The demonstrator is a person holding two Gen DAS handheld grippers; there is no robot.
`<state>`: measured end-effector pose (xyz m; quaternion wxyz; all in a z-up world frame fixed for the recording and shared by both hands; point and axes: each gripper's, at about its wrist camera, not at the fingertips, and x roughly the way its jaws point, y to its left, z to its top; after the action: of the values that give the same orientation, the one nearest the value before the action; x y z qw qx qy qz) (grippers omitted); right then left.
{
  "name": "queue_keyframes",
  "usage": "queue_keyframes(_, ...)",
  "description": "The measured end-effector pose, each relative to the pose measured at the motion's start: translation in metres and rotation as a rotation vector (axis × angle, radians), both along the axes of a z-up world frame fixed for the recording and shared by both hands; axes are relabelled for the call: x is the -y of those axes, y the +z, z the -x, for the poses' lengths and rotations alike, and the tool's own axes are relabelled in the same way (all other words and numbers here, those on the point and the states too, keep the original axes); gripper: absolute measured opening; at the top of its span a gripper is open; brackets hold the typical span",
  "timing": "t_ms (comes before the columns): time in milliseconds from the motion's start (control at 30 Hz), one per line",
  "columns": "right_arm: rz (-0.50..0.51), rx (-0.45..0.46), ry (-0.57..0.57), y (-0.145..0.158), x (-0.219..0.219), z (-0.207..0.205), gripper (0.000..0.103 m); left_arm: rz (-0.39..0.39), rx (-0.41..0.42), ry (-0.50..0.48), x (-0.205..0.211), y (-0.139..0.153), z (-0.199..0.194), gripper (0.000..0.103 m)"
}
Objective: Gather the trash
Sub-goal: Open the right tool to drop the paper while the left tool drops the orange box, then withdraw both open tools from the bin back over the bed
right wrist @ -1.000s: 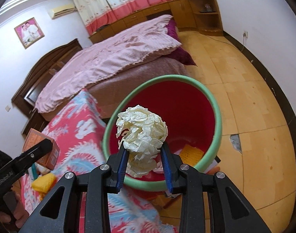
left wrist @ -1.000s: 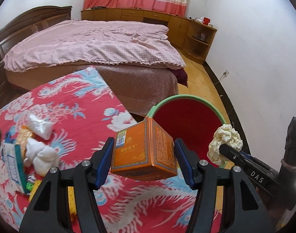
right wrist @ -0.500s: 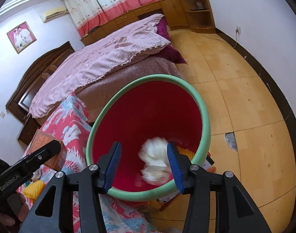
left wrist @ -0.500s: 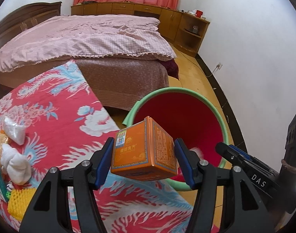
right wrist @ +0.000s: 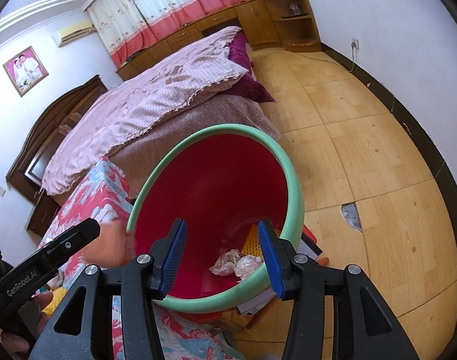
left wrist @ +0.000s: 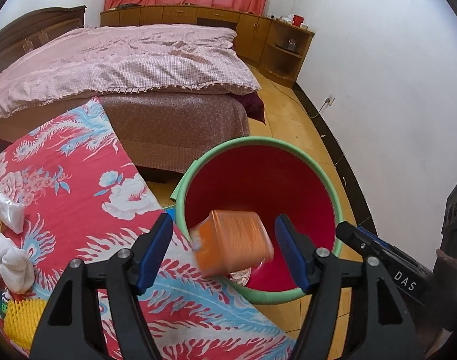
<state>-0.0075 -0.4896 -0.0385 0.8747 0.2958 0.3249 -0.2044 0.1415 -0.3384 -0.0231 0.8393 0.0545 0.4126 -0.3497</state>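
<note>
The orange box (left wrist: pixel 233 241), clamped between the left gripper's (left wrist: pixel 223 252) fingers half a second ago, is now falling free as a blur between the spread blue pads (left wrist: pixel 154 250), tilted over the near rim of the red bin (left wrist: pixel 288 147). The left gripper is standing released, touching nothing. The right gripper (right wrist: pixel 222 256) is also hanging released above the bin's (right wrist: pixel 294 186) green rim, its pads (right wrist: pixel 174 255) wide apart and gripping nothing. Crumpled paper balls (right wrist: pixel 237 265) are lying at the bin's bottom beside a yellow mesh piece (right wrist: pixel 249 240). On the flowered cloth (left wrist: pixel 78 198), a white wad (left wrist: pixel 10 262), a clear packet (left wrist: pixel 7 213) and yellow foam netting (left wrist: pixel 22 319) are lying near the left edge.
</note>
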Motion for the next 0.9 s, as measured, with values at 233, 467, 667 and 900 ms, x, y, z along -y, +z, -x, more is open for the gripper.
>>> queue_keyframes(233, 0.005, 0.013, 0.008, 0.007, -0.005, 0.002, 0.051, 0.012, 0.005, 0.013, -0.008, 0.009, 0.002, 0.070)
queue_keyframes(467, 0.009, 0.023, 0.035, 0.014, -0.018, 0.004, 0.051, 0.014, 0.011, 0.059, -0.031, 0.016, 0.005, 0.070)
queue_keyframes(667, 0.016, 0.025, 0.078, 0.020, -0.037, 0.000, 0.051, 0.017, 0.021, 0.114, -0.059, 0.024, 0.007, 0.070)
queue_keyframes(900, 0.025, 0.031, 0.146, 0.027, -0.065, -0.007, 0.051, 0.018, 0.035, 0.192, -0.100, 0.030, 0.006, 0.070)
